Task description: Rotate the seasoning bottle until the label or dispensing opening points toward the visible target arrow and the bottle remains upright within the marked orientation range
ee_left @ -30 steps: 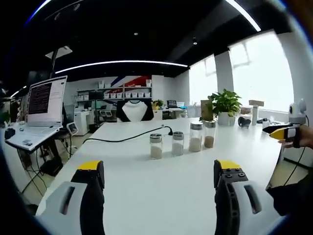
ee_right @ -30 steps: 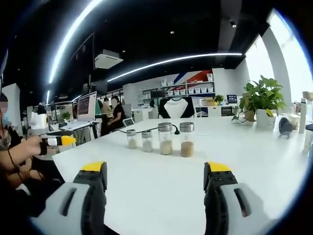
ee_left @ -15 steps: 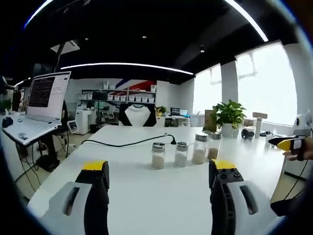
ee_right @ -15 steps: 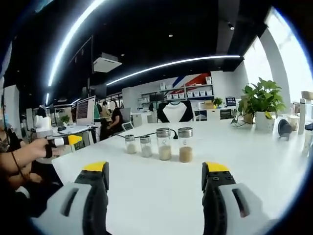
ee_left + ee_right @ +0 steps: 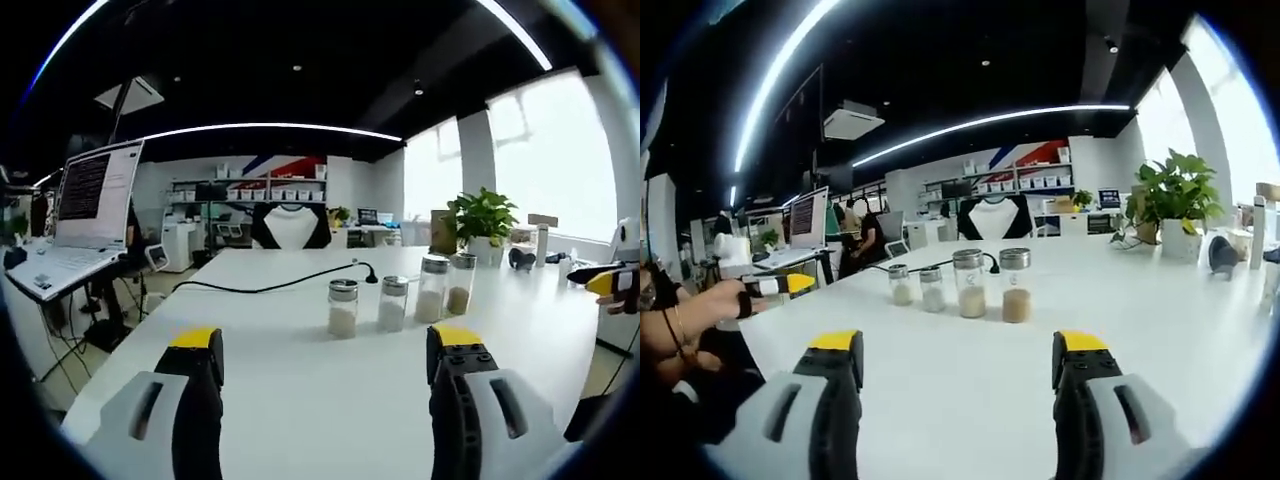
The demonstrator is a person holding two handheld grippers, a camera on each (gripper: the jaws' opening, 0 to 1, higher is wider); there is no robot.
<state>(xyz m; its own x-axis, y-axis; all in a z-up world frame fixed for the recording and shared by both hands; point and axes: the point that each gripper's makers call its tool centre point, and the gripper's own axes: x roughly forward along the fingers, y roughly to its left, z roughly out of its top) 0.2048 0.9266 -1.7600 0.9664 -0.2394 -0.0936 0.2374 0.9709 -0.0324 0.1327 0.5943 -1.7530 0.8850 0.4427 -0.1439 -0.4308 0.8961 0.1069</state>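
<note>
— On the white table [image 5: 300, 400], what was seen from left to right in the left gripper view?

— Four seasoning bottles [image 5: 343, 308] were lined up upright in a row, just beside one another, past a black cable [image 5: 270, 287]. The two on the left were short with pale powder; the two on the right were taller, the last holding a browner powder. All were clear glass with silver caps. No label or opening could be made out.

— And the tools?

— The left gripper [image 5: 325, 375] was held apart, nothing between its jaws, well short of the bottles. The right gripper [image 5: 955, 375] was likewise spread and empty, the same row ahead of it. A potted plant [image 5: 1175, 205] was seen at the far right.
</note>
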